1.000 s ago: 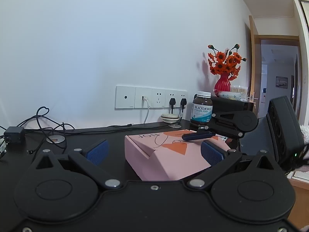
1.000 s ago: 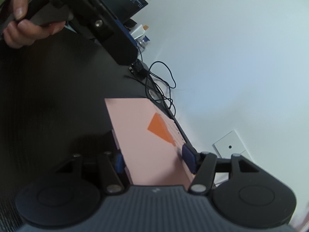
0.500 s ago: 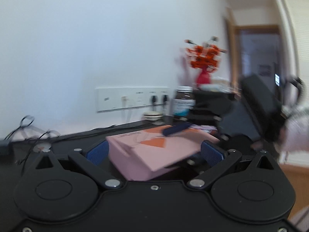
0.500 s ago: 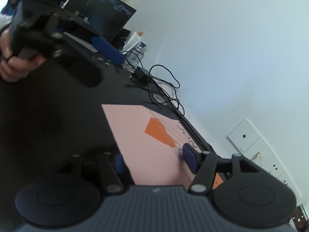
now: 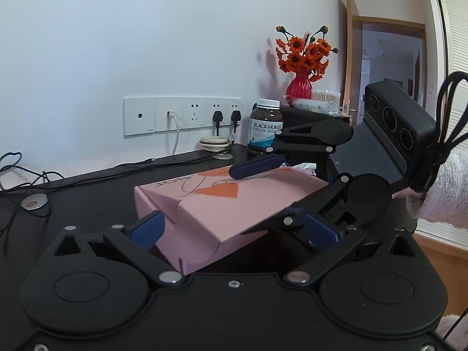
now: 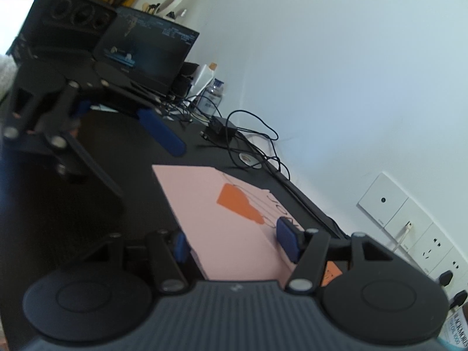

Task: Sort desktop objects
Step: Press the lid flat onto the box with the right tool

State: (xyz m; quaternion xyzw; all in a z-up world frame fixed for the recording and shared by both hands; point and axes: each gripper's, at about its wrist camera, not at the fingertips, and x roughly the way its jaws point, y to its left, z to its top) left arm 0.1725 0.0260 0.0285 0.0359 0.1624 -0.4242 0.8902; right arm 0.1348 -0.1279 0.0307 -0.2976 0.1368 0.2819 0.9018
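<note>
A flat pink box [image 5: 228, 204] with an orange figure on its lid hangs tilted above the black desk [image 5: 96, 193]. My right gripper [image 5: 263, 191] is shut on its right end, one blue pad on the lid and the other under the base. The right wrist view shows the box [image 6: 222, 213] filling the gap of that gripper [image 6: 234, 245]. My left gripper [image 5: 234, 231] is open, and the box's near corner reaches in between its fingers. Its left pad is close to the box side and its right pad stands apart. From the right wrist it appears as the left gripper [image 6: 121, 121], beyond the box's far end.
A brown fish-oil bottle [image 5: 266, 128], stacked small dishes [image 5: 215, 142] and a red vase of orange flowers [image 5: 301, 87] stand at the back by the wall sockets [image 5: 181, 115]. Cables and a metal disc [image 5: 35, 201] lie left. An open laptop [image 6: 146, 55] and a black adapter [image 6: 220, 125] sit further along the desk.
The pink box has come up off the desk and tilted with the right gripper, which rolled. The left gripper has swung closer, so the box's near corner now lies between its fingers.
</note>
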